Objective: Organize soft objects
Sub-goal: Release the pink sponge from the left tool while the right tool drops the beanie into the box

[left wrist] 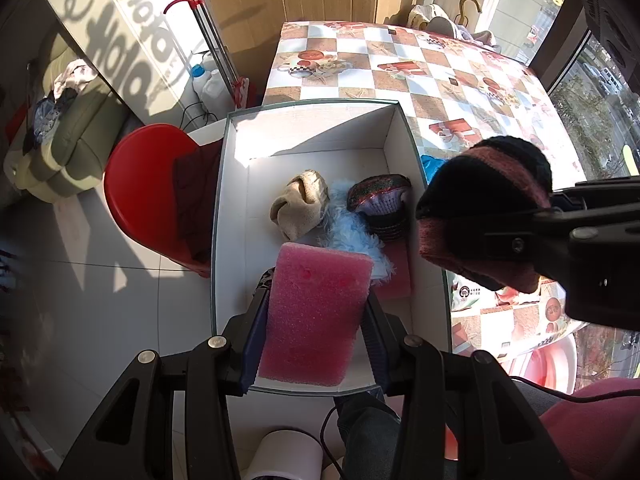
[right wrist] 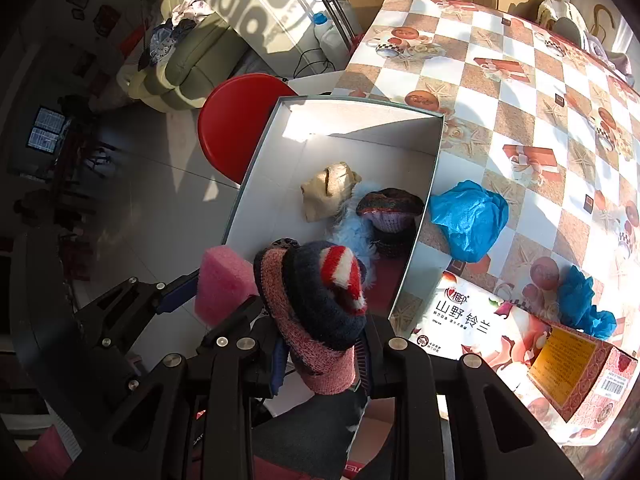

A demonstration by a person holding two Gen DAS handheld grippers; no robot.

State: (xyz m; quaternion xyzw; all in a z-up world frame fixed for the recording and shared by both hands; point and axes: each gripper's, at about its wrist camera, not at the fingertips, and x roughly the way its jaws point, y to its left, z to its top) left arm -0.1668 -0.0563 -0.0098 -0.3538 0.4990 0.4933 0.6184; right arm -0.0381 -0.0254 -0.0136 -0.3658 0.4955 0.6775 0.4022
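Left gripper point(left wrist: 316, 304) clamped on a pink foam sponge point(left wrist: 314, 316), both jaws pressed against its sides, held over the near end of the white box point(left wrist: 232, 208). Right gripper point(right wrist: 320, 356) clamped on a rolled knit sock point(right wrist: 316, 304), pink and navy with a red-white striped patch, held above the box's near right edge.

In the box: beige sock ball point(left wrist: 298, 204), fluffy light-blue item point(left wrist: 352, 236), dark multicolour knit ball point(left wrist: 380, 204), all touching.

The box sits on a table with a checkered cloth point(right wrist: 520, 92). Just beside the box on the table: blue plastic bag point(right wrist: 468, 220). Near edge: floral tissue box point(right wrist: 500, 340) reading "山野铃兰", with a yellow label and barcode too small to read. Second blue bag point(right wrist: 580, 304) behind it.
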